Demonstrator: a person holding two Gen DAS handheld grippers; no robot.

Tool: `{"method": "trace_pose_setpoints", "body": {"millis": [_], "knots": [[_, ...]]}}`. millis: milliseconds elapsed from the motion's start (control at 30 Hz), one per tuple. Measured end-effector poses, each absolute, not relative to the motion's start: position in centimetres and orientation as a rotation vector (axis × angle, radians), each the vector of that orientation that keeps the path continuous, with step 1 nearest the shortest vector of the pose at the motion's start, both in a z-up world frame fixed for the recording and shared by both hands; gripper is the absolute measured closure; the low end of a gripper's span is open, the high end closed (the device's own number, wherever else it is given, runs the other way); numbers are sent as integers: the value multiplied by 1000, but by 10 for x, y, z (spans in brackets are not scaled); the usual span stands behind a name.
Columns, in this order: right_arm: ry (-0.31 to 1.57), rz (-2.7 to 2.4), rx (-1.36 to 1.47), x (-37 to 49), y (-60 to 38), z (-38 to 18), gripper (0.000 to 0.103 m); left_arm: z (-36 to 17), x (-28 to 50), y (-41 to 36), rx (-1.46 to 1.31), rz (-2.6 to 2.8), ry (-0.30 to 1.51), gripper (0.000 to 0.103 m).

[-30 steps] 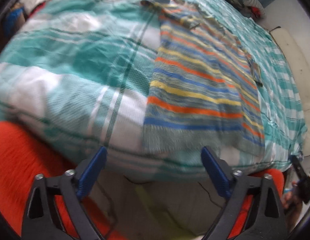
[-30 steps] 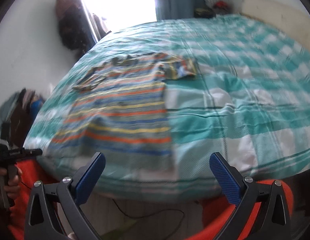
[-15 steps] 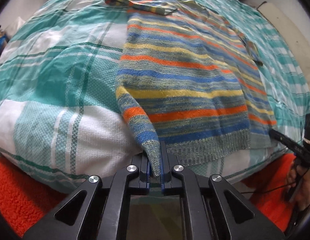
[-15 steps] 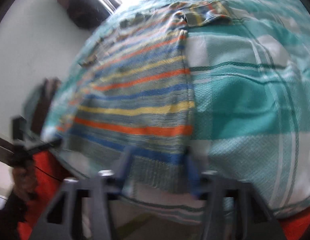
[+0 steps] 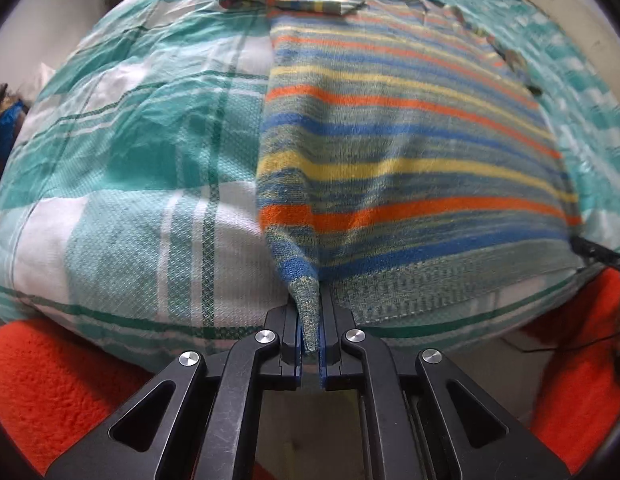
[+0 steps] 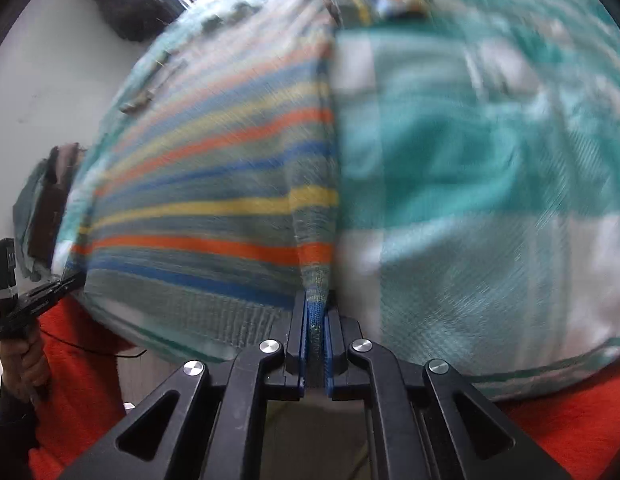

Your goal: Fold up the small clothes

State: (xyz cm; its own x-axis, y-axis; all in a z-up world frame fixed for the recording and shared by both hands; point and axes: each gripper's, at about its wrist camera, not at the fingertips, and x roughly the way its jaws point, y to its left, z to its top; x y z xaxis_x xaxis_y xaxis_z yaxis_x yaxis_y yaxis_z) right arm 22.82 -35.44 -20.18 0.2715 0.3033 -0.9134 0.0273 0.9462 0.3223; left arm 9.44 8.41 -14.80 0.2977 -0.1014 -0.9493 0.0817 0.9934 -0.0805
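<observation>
Two bottom corners of the striped sweater point(image 5: 389, 152), lying flat on the teal-checked bed point(image 5: 130, 160), are pinched, one in the closed left tool point(image 5: 310, 344) and one in the closed right tool point(image 6: 315, 344), probably so the hem lifts evenly for folding.

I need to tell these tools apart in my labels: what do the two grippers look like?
They look alike. The left gripper and the right gripper each have matte black angular linkage arms with triangular cut-outs, round silver pivot bolts and blue pads on the fingers. No markings or cables show on either one.
</observation>
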Motion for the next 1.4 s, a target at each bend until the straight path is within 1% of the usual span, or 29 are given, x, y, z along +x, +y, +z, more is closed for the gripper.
{"method": "trace_pose_setpoints", "body": {"millis": [100, 167, 200, 233, 267, 300, 333, 367, 500, 533, 567, 600, 633, 700, 767, 867, 933, 967, 1000, 1033, 1067, 1100, 1167, 1267, 1300, 1367, 1400], "knots": [[1266, 162, 283, 231, -347, -200, 97, -145, 95, 82, -1, -107, 1255, 99], [1259, 152, 269, 232, -343, -199, 97, -145, 94, 81, -2, -98, 1260, 93], [1254, 149, 263, 232, -341, -200, 96, -142, 91, 82, 6, -89, 1268, 93], [1251, 145, 254, 231, -338, -198, 90, -140, 88, 82, 9, -83, 1273, 85], [1251, 148, 255, 228, -339, -196, 77, -136, 84, 86, 19, -62, 1285, 66], [1258, 146, 253, 226, -338, -194, 68, -132, 79, 89, 30, -28, 1289, 55], [1265, 147, 248, 222, -338, -190, 52, -126, 74, 96, 42, 18, 1281, 40], [1267, 143, 239, 219, -346, -186, 49, -117, 68, 105, 50, 70, 1256, 41], [1223, 74, 181, 203, -363, -161, 49, -71, 64, 131, -2, 147, 1131, 41], [1201, 65, 170, 205, -365, -152, 49, -59, 69, 131, -18, 133, 1089, 39], [1168, 66, 152, 211, -363, -140, 49, -47, 77, 127, -28, 106, 1044, 34], [1141, 73, 139, 213, -362, -131, 49, -39, 85, 120, -29, 76, 1008, 31], [1106, 90, 127, 221, -357, -121, 49, -34, 96, 108, -22, 44, 969, 27], [1046, 136, 124, 241, -343, -106, 49, -35, 115, 81, 1, -24, 913, 26], [993, 186, 134, 257, -327, -101, 49, -55, 133, 56, 6, -105, 918, 26], [977, 278, 153, 272, -300, -118, 49, -106, 151, 30, 56, -145, 1002, 26], [1041, 322, 141, 278, -282, -149, 49, -144, 150, 28, 132, -93, 1120, 27], [1095, 314, 116, 277, -277, -167, 48, -155, 143, 33, 138, -81, 1143, 27], [1171, 294, 87, 276, -273, -188, 48, -153, 133, 40, 125, -94, 1121, 27], [1196, 284, 75, 271, -272, -200, 48, -149, 124, 44, 135, -111, 1120, 27], [1161, 284, 71, 264, -272, -202, 46, -144, 116, 46, 182, -95, 1135, 24], [1135, 286, 62, 259, -271, -200, 45, -138, 113, 48, 226, -67, 1139, 23], [1142, 288, 54, 257, -270, -201, 43, -116, 114, 55, 249, -71, 1124, 24], [1148, 280, 88, 264, -267, -204, 40, -69, 149, 58, 256, -84, 990, 23], [1151, 279, 94, 266, -267, -204, 39, -48, 174, 52, 267, -91, 915, 21], [1153, 278, 93, 268, -263, -202, 34, -31, 211, 39, 302, -109, 835, 13], [1152, 277, 84, 270, -260, -202, 33, -31, 234, 30, 330, -122, 801, 13]]}}
